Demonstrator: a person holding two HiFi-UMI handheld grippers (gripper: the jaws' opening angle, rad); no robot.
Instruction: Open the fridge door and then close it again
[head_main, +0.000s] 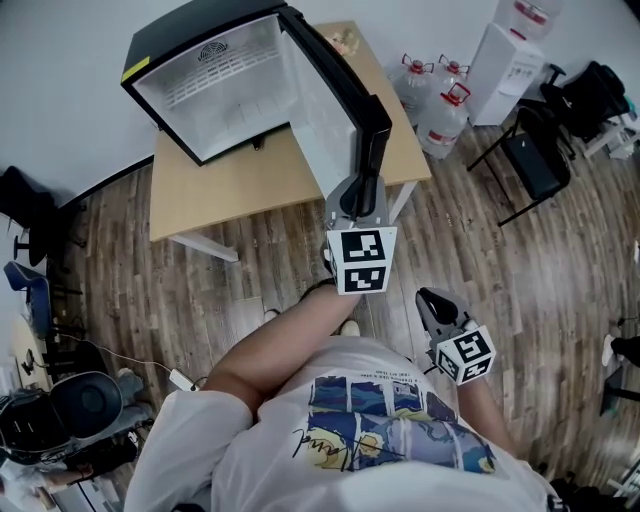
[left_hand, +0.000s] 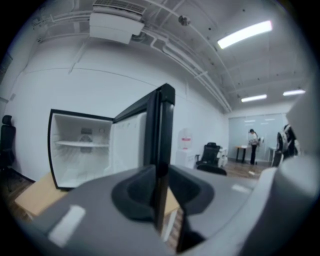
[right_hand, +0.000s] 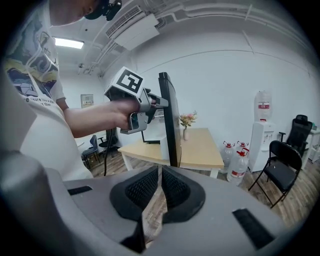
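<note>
Head view puts the right tongs (head_main: 428, 298) nearest, low beside the person's shirt, their jaws drawn to a slit and holding nothing. Further out, the left tongs (head_main: 361, 192) pinch the free edge of the fridge door (head_main: 322, 115), which stands wide open from the fridge (head_main: 215, 90) on the tabletop (head_main: 260, 190). The risk, as I judge it, is that the thin edge slips out on the swing shut. A late release could also trap the tongs against the cabinet.

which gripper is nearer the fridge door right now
Left. The left gripper has its jaws on the free edge of the fridge door; the right gripper sits back by the person's waist, apart from it.
</note>
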